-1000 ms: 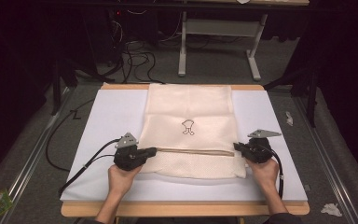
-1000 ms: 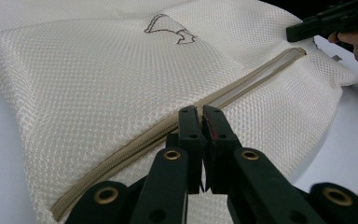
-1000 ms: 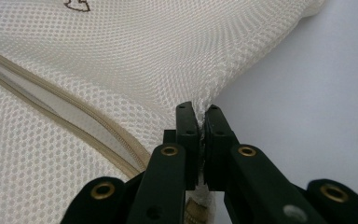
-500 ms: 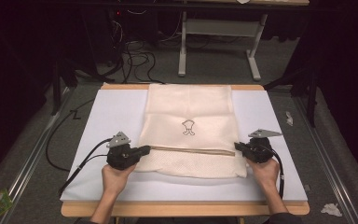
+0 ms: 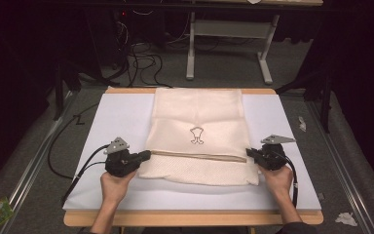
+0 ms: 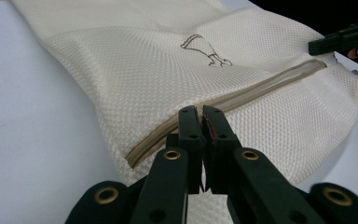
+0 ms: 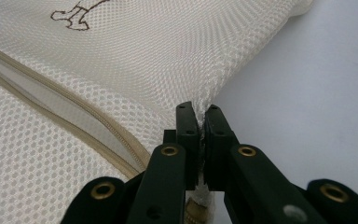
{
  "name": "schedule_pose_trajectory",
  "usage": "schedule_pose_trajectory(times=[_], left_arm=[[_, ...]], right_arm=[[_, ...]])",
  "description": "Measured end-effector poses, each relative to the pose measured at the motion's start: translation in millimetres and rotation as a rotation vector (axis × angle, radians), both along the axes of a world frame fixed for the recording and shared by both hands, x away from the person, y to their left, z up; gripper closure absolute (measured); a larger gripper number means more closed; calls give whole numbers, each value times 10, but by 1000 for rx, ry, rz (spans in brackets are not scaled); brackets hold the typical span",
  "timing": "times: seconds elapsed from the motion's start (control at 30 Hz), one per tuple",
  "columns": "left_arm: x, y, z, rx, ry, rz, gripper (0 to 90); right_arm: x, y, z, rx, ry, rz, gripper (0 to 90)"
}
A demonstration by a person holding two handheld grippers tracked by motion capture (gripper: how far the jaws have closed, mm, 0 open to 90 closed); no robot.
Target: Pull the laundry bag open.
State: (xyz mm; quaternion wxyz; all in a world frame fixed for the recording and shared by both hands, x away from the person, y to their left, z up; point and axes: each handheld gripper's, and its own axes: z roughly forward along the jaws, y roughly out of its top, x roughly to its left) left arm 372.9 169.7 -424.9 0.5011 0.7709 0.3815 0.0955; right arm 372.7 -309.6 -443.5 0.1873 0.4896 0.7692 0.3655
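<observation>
The mesh bag [image 5: 197, 134] lies flat on the white board [image 5: 117, 122], stretched between the two grippers; it is a cream laundry-type bag with a small dark emblem [image 5: 197, 135] stitched just beyond the zip [image 5: 199, 156], which runs across it from one gripper to the other.

The left gripper [image 6: 200, 126] has its jaws pressed together; whether the zip's pull or a pinch of mesh sits between them I cannot tell, though the tips rest right at the zip's near end, where the tape looks parted. The right gripper [image 7: 199, 122] is clamped on the bag's edge — a fold of mesh is bunched between its jaws, beside the zip's other end.

In handling, the bag should be very light and limp; it will bunch and slide on the smooth board rather than hold a shape, and the open weave could snag on a jaw corner. The sound places to take hold are the seamed edge and the stiffer zip tape — not the loose mesh in the middle, which would simply pucker.

The board sits on a wooden table [image 5: 190, 218]; past the bag stands a grey metal frame [image 5: 229, 44] with cables on a dark floor; scraps of litter lie on the floor outside each gripper.
</observation>
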Motion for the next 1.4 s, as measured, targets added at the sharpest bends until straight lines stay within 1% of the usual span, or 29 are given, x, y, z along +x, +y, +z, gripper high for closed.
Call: schedule_pose_trajectory(times=[0.1, 0.17, 0.23, 0.27, 0.33, 0.37, 0.4, 0.43, 0.47, 0.53, 0.57, 0.6, 0.63, 0.67, 0.8, 0.87, 0.93, 1.03, 1.07, 1.13, 1.2, 1.23, 1.27, 1.3, 1.33, 1.4], left_arm=[[-5, 30, 5, -2, 1, 10, 874], [-5, 68, 7, -12, 2, 19, 874], [5, 103, 24, -14, 7, 24, 875], [15, 124, 40, -11, 8, 27, 875], [33, 173, 60, -5, 10, 38, 875], [27, 189, 61, -10, 8, 41, 875], [19, 196, 57, -13, 4, 46, 875], [12, 211, 46, -6, -1, 47, 875], [18, 217, 28, -4, 3, 48, 875], [41, 227, -4, -3, 18, 54, 875], [41, 235, -10, -4, 20, 56, 875], [34, 237, -9, -7, 20, 59, 875], [26, 242, -3, -2, 19, 62, 875], [20, 250, 0, -1, 14, 60, 875], [6, 264, -16, 26, 6, 68, 876], [3, 288, -35, 24, 17, 73, 875], [-4, 316, -37, 26, 18, 79, 875], [-22, 345, -35, 29, 25, 84, 875], [-26, 352, -38, 41, 23, 83, 875], [-35, 361, -53, 47, 25, 87, 876], [-40, 393, -74, 42, 35, 92, 876], [-41, 402, -79, 48, 38, 100, 876], [-37, 426, -88, 47, 44, 106, 876], [-37, 447, -90, 38, 52, 107, 876], [-39, 460, -91, 32, 52, 110, 876], [-44, 459, -95, 44, 48, 111, 876]], right_arm=[[0, 2, 2, -2, 1, -1, 881], [-2, -2, 1, 2, 0, -7, 881], [-1, -12, 11, -2, -23, -10, 882], [16, -19, 38, 4, -31, -16, 882], [55, -25, 89, 10, -36, -20, 882], [55, -15, 106, 11, -35, -19, 882], [44, 5, 119, 4, -46, -14, 882], [31, 24, 126, -5, -51, -12, 882], [24, 39, 124, -9, -53, -6, 882], [48, 32, 108, -6, -45, 0, 882], [70, 25, 99, 0, -42, -7, 882], [79, 21, 94, 9, -40, -10, 882], [87, 24, 94, 12, -38, -9, 883], [97, 29, 92, 6, -34, -8, 883], [119, 65, 86, 7, -30, -9, 883], [125, 86, 69, 6, -29, -6, 883], [134, 102, 57, 13, -24, -2, 883], [150, 121, 73, 14, -26, 3, 883], [151, 128, 81, 15, -29, 5, 883], [156, 143, 82, 15, -30, 8, 883], [164, 165, 71, 17, -25, 10, 883], [170, 176, 66, 20, -22, 8, 885], [172, 182, 65, 13, -22, 5, 885], [171, 183, 70, 12, -27, 7, 885], [163, 178, 80, 14, -29, 9, 886], [138, 181, 99, 3, -43, 9, 886]])
